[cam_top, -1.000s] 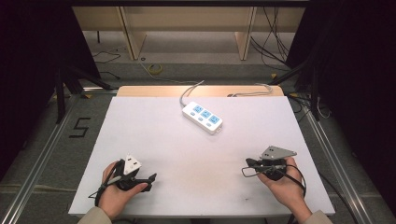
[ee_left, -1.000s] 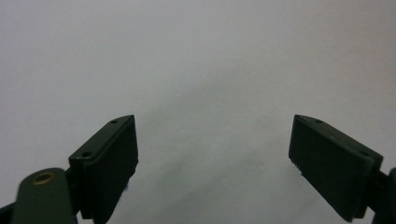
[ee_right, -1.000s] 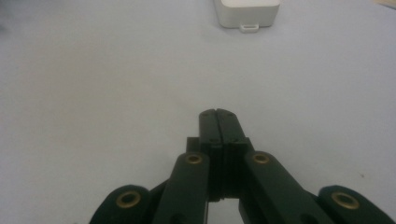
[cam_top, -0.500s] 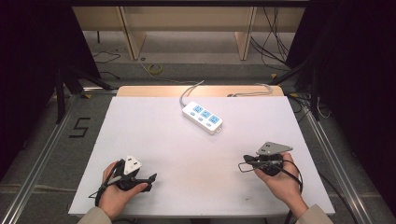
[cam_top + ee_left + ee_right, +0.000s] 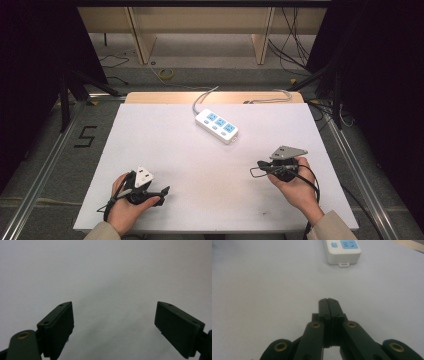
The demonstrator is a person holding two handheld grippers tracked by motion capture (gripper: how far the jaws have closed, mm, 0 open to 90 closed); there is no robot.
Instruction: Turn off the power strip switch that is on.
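High view: my right gripper [image 5: 257, 169] moved up-bench twd power strip [image 5: 216, 126] vs 1s ago; jaws pressed together, empty. Left gripper [image 5: 162, 190] unmoved, jaws spread wide, empty.

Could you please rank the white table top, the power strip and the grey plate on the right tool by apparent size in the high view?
1. White table top, by far the largest.
2. Power strip.
3. Grey plate on the right tool, slightly smaller, though nearer the camera, so this ranking is unsure.
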